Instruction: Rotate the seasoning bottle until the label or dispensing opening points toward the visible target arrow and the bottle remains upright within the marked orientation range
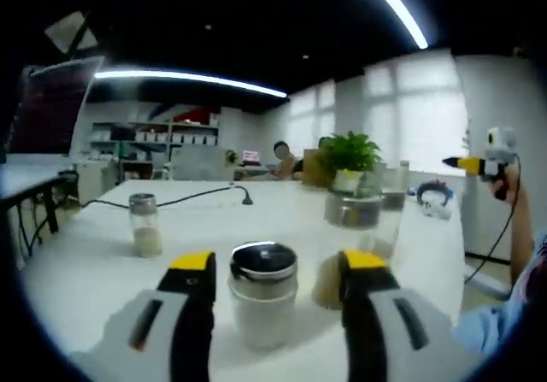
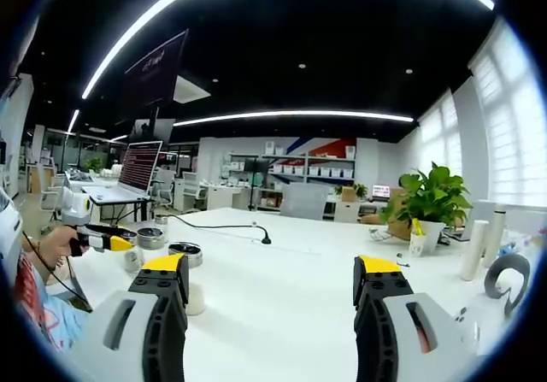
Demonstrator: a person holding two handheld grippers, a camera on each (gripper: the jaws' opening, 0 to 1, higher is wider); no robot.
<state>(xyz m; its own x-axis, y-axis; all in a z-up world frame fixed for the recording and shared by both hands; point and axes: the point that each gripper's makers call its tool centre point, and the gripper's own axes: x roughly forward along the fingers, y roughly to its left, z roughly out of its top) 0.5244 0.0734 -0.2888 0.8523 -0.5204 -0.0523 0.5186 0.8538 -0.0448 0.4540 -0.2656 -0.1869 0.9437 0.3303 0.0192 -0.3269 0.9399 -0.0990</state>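
Currently the seasoning bottle [image 1: 262, 292] stands upright on the white table [image 1: 282, 215], directly ahead of the left gripper [image 1: 278, 267] and lying between its two yellow-tipped jaws, which are spread apart with a gap showing on either side of the glass; nothing is grasped. Its long axis is vertical, in line with the jaws' rise from 6 o'clock. It looks like a squat clear glass jar with a shiny dark metal cap and pale contents in the lower half. No target arrow or label can be made out. A second, similar jar [image 1: 144, 225] sits at 10 o'clock from it, well apart, and a blurred glass [image 1: 352, 207] stands at 2 o'clock with a potted plant [image 1: 350, 161] behind. In the right gripper view the right gripper [image 2: 272, 284] hovers over bare table, jaws wide and empty, with the bottle [image 2: 185, 262] off at 9 o'clock. Judgement: the left gripper is far nearer, and closing it squarely would set up the rotation.
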